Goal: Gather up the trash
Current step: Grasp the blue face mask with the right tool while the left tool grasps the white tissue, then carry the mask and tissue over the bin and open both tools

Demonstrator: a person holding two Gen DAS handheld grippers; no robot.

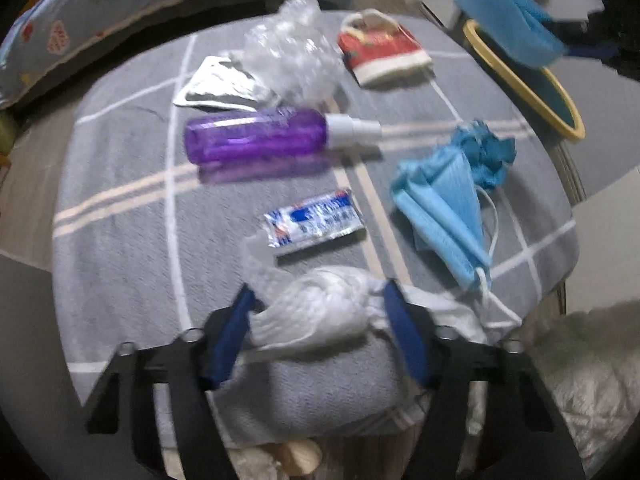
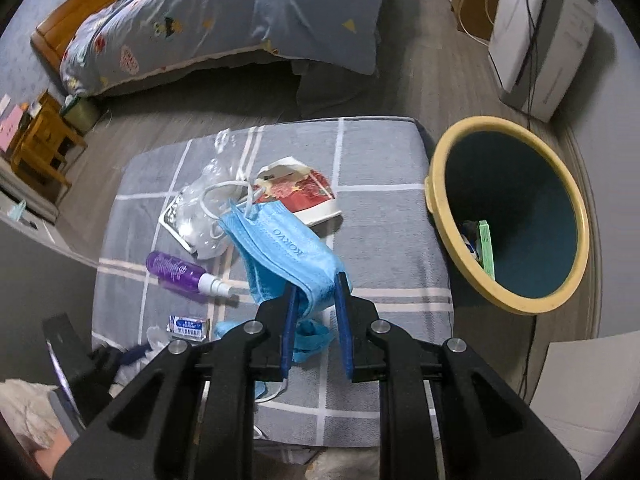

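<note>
A crumpled white tissue [image 1: 316, 308] is being squeezed by the left gripper [image 1: 320, 300], edges blurred. A blue mask [image 2: 288, 256] is being clamped in the right gripper [image 2: 316, 284], partly hiding two things: a second mask [image 1: 444, 216] and a purple bottle [image 2: 180, 272]. Further right, one bin [image 2: 440, 216] is being left open.

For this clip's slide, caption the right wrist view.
Right gripper holds a blue face mask beside the yellow-rimmed bin.
</note>
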